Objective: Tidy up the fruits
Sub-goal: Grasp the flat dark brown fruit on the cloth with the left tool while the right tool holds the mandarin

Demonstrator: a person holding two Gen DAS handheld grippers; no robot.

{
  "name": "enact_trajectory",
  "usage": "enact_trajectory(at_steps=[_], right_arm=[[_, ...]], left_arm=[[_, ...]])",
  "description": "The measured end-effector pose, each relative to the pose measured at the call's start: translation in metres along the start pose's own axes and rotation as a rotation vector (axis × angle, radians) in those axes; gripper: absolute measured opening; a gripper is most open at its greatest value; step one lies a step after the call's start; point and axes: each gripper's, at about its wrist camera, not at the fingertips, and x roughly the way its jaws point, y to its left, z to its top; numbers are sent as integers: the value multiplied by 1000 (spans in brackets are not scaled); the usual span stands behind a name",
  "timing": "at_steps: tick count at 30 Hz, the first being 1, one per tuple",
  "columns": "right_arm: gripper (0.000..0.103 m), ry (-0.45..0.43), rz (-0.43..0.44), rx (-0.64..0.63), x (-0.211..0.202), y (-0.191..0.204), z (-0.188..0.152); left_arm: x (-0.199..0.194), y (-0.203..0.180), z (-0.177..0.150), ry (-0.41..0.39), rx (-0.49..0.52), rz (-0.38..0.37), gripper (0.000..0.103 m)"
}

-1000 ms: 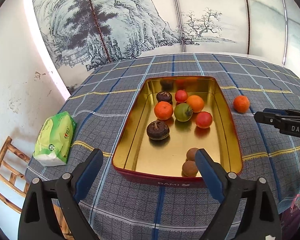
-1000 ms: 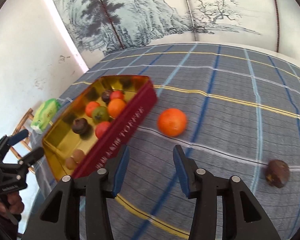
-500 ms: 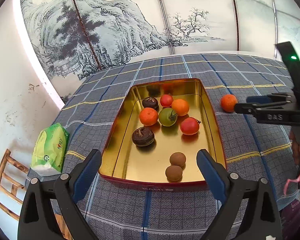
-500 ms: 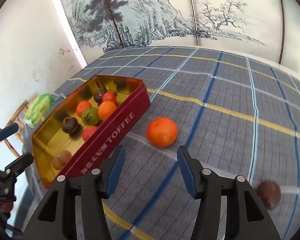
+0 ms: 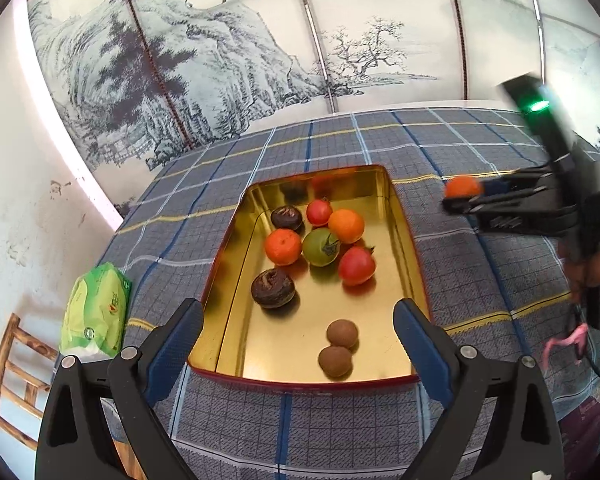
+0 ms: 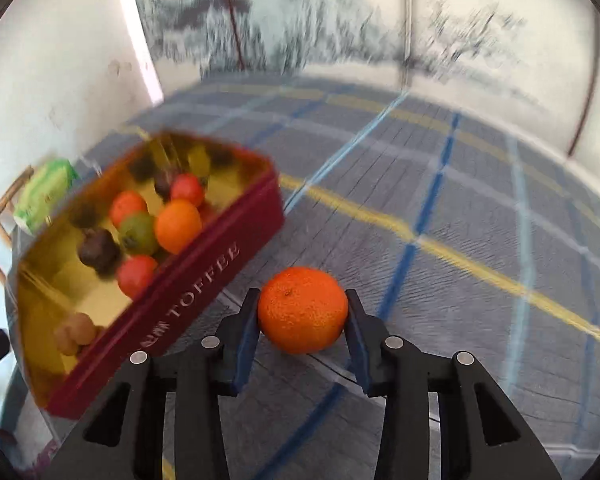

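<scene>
Green packet, wooden chair

Bright daylight, one sharp view and one smeared

Left wrist view is crisp, with heavy fisheye bending and black corners; the shiny gold-lined rectangular tin mirrors its fruit, which throws soft shadows toward the camera, and the black right gripper at the edge is streaked. Right wrist view is motion-blurred across the blue plaid tablecloth and painted wall, yet the round orange tangerine stays sharp between closing blue pads.
</scene>
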Motion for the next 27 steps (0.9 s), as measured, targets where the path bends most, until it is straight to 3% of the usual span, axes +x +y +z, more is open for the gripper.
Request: enact_trajectory(at_steps=[3, 5, 12, 17, 22, 27], right_arm=[[41, -57, -62, 65, -36, -36, -13], [41, -77, -147, 128, -57, -76, -27], [42, -26, -368, 299, -88, -191, -74], [42, 3, -392, 397, -89, -236, -98], [42, -3, -373, 467, -89, -254, -103], [42, -12, -357, 476, -87, -257, -102]], left_arm=[[-5, -9, 5, -17, 21, -15, 95], [-8, -18, 9, -26, 40, -25, 95], [-13, -60, 25, -40, 107, -107, 95], [-6, -96, 39, -12, 137, -234, 95], [9, -138, 52, 23, 167, -374, 95], [38, -182, 67, 129, 132, -571, 95]])
